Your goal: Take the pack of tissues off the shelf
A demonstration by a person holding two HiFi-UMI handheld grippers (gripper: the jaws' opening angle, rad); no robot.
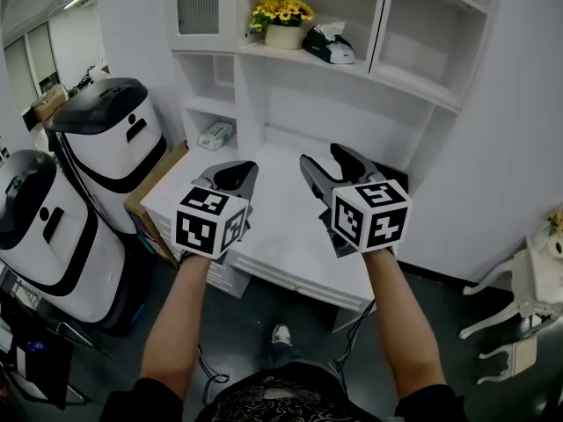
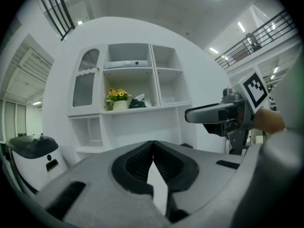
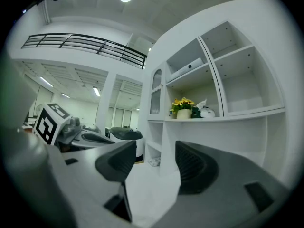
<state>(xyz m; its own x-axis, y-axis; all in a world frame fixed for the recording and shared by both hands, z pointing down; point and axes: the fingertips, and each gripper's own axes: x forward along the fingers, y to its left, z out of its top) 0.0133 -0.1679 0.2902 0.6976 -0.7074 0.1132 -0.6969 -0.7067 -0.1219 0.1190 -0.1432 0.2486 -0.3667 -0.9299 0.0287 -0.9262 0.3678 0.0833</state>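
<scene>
At the far left stood two white machines (image 1: 104, 139) with black tops; right of them, in a low cubby of the white shelf unit (image 1: 251, 86), lay a pale packet (image 1: 215, 134); the left gripper (image 1: 233, 172) hung over the near left part of the white desk (image 1: 281, 236), its jaws pressed together at the tips with nothing between them; on the upper shelf, far beyond both tools, stood a pot of yellow flowers (image 1: 283, 26); the pack of tissues (image 1: 330, 47), dark with a white sheet poking up, lay just right of the pot, well apart from either gripper; the right gripper (image 1: 324, 159) hovered over the desk with its jaws spread wide and empty.
</scene>
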